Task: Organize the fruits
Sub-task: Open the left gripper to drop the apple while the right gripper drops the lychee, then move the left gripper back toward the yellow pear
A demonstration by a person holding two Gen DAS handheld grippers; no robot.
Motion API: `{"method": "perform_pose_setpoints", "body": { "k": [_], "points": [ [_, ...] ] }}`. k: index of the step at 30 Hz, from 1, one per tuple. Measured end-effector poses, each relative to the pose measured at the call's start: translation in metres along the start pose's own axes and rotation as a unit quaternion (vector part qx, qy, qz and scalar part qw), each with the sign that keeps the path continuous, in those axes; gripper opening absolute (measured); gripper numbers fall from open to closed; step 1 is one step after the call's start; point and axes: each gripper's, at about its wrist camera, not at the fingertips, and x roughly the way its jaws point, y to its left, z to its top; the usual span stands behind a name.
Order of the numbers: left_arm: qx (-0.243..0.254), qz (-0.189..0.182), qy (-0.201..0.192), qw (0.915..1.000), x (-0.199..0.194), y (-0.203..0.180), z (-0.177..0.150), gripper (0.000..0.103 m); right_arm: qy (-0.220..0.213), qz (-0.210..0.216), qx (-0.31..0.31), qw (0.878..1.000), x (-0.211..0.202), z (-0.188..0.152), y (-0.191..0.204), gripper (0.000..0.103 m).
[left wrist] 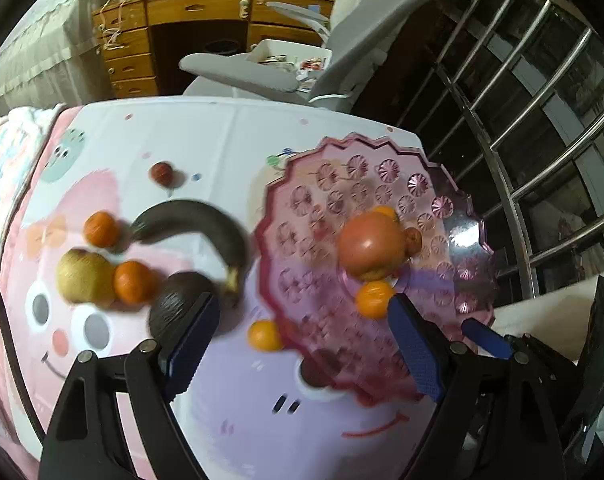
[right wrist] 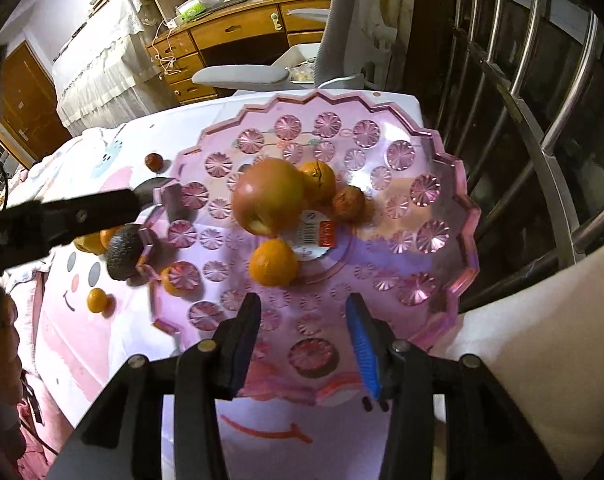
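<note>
1. The left gripper (left wrist: 302, 344) has its jaws wide apart and empty above the near rim of the pink plate (left wrist: 454, 240); a small orange (left wrist: 265, 335) lies on the table (left wrist: 230, 136) between them.
2. The right gripper (right wrist: 304, 344) has its jaws partly apart, gripping nothing, over the plate's near edge.
3. Just ahead of them sits another orange (right wrist: 273, 262), with the apple (right wrist: 268, 196) beyond it.
4. The avocado (left wrist: 178, 304) is beside the left jaw.

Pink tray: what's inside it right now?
Inside the pink tray: a large reddish apple, two small oranges, a small brown fruit and a barcode sticker. What lies beneath the apple is hidden.
</note>
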Motion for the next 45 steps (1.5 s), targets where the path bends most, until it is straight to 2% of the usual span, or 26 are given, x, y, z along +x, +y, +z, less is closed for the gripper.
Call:
{"method": "perform_pose_setpoints", "body": {
  "k": [6,13,21,34,37,45],
  "points": [
    [-0.025,0.01,0.004,0.9996,-0.028,0.042,-0.023,0.085,0.009,0.018,0.017,1.0,-0.008,-0.009,0.02,0.045],
    [-0.034,0.019,0.01,0.9992,-0.061,0.091,-0.047,0.085,0.028,0.011,0.017,0.999,-0.017,-0.032,0.056,0.045],
    [-0.008,0.015,0.011,0.9998,-0.099,0.14,-0.06,0.085,0.039,0.02,0.031,0.999,-0.034,-0.066,0.112,0.045],
    [0.071,0.005,0.001,0.9975,-0.139,0.202,-0.067,0.085,0.012,0.031,0.076,0.997,-0.036,-0.113,0.21,0.044],
    [0.085,0.004,0.004,0.9964,-0.139,0.212,-0.067,0.085,0.0,0.022,0.087,0.996,-0.035,-0.12,0.225,0.044],
    [0.11,-0.004,0.029,0.9935,-0.13,0.224,-0.066,0.085,-0.022,0.004,0.123,0.992,-0.037,-0.131,0.233,0.044]
  ]
}}
